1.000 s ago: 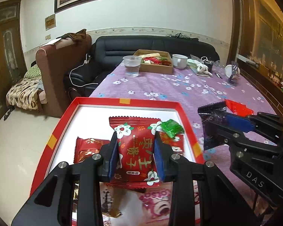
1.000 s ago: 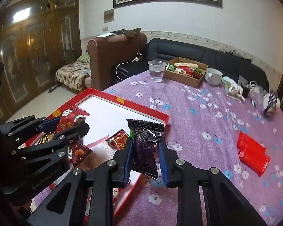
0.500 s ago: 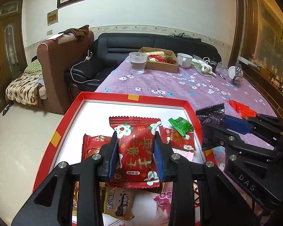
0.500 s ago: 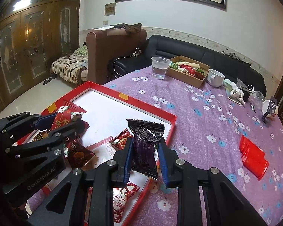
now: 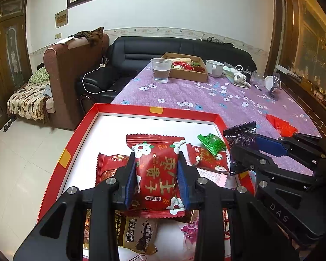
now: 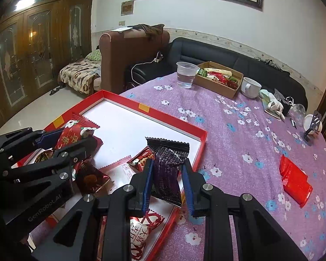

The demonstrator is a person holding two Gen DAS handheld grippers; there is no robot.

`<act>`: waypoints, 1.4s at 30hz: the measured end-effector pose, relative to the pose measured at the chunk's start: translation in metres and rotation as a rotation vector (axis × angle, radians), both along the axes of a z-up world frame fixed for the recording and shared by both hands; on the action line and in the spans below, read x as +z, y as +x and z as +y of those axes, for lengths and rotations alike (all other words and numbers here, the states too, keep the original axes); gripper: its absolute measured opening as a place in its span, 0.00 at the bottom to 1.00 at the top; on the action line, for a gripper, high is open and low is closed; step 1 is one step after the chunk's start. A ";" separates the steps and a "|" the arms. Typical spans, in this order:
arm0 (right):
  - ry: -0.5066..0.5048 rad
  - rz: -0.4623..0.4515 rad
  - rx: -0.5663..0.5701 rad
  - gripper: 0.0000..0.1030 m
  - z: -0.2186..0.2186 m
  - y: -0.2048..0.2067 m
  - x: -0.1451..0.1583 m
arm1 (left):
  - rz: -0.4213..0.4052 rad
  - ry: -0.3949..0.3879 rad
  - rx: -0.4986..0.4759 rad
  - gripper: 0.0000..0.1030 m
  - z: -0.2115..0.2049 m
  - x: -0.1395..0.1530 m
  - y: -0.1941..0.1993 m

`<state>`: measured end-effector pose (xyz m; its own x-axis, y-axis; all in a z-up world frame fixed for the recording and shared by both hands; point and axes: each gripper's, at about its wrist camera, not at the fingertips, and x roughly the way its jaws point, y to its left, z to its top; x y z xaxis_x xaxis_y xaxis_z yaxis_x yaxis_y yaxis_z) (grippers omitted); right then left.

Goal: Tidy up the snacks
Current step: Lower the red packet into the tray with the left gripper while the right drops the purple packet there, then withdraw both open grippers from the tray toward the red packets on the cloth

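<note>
Glossy crinkle-edged red packet (image 5: 156,174) clamped in left gripper (image 5: 156,163).

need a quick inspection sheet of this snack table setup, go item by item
surface: purple flowered tablecloth.
job's things: red tray holding several snack packets; red packets lie loose on the cloth.
clutter: plastic cup of water, cardboard box of snacks, white mug.
grippers: left gripper shut on red snack packet; right gripper shut on black snack packet.
cables: white cable draped on black sofa.
surroundings: brown armchair, wooden cabinet.
</note>
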<state>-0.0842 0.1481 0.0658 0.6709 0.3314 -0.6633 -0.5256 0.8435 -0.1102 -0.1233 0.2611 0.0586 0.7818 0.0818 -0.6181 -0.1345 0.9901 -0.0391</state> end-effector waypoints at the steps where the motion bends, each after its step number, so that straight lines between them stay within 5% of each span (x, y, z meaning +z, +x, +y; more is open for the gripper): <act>1: -0.001 0.002 0.001 0.25 0.001 0.000 -0.001 | 0.001 0.001 0.003 0.31 0.001 0.000 0.000; 7: 0.003 0.031 0.003 0.27 0.003 0.006 -0.008 | 0.011 0.033 0.059 0.32 0.005 -0.003 0.001; 13: 0.029 0.042 0.007 0.26 0.003 0.006 -0.009 | -0.003 0.113 0.117 0.56 0.003 -0.001 -0.003; 42: 0.070 0.001 -0.016 0.36 -0.014 -0.011 0.012 | -0.043 0.195 0.129 0.63 -0.013 0.019 -0.020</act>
<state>-0.0951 0.1345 0.0774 0.6758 0.3662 -0.6397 -0.5121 0.8574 -0.0502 -0.1433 0.2485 0.0777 0.7825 0.2970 -0.5473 -0.2624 0.9543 0.1427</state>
